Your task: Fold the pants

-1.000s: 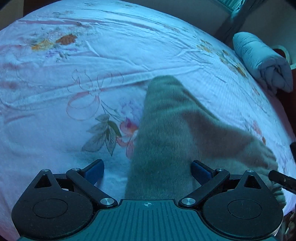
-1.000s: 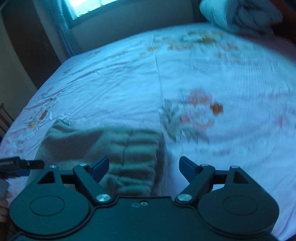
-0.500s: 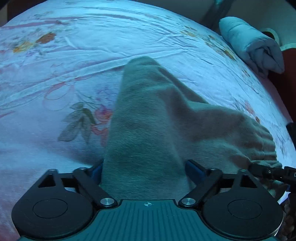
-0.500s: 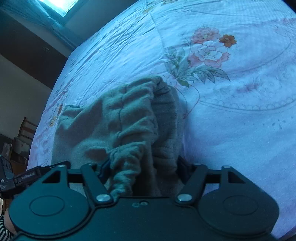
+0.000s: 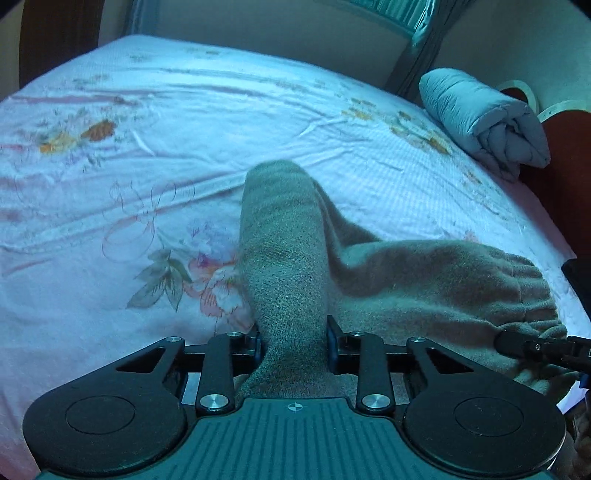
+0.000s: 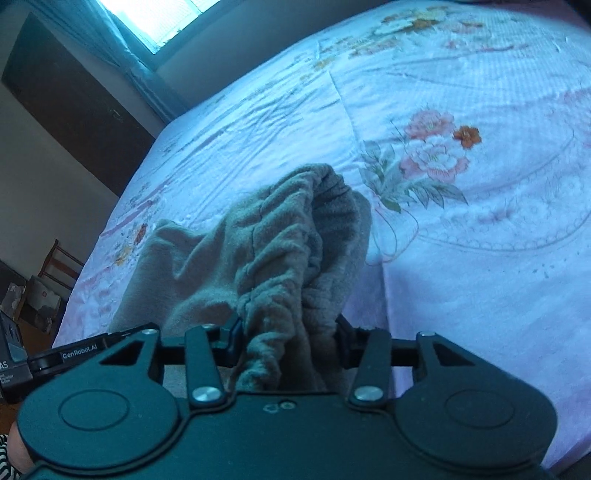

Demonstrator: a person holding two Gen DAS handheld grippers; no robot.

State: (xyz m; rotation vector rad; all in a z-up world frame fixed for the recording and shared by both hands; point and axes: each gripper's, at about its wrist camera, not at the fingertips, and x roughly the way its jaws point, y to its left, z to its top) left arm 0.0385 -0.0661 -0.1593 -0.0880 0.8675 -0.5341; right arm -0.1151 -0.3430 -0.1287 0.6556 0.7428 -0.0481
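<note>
Grey-green fleece pants lie on a floral bedsheet. My left gripper is shut on the end of a pant leg, which runs away from the camera. My right gripper is shut on the gathered elastic waistband of the pants, bunched between its jaws. The tip of the right gripper shows at the right edge of the left wrist view, at the waistband. The left gripper's body shows at the left of the right wrist view.
A rolled grey-blue quilt lies at the bed's far right corner. A window with teal curtains, a dark door and a wooden chair stand beyond the bed. The sheet stretches to the right of the pants.
Both grippers went from open over the pants to shut on the fabric. The cloth is now bunched and lifted a little between the jaws.
</note>
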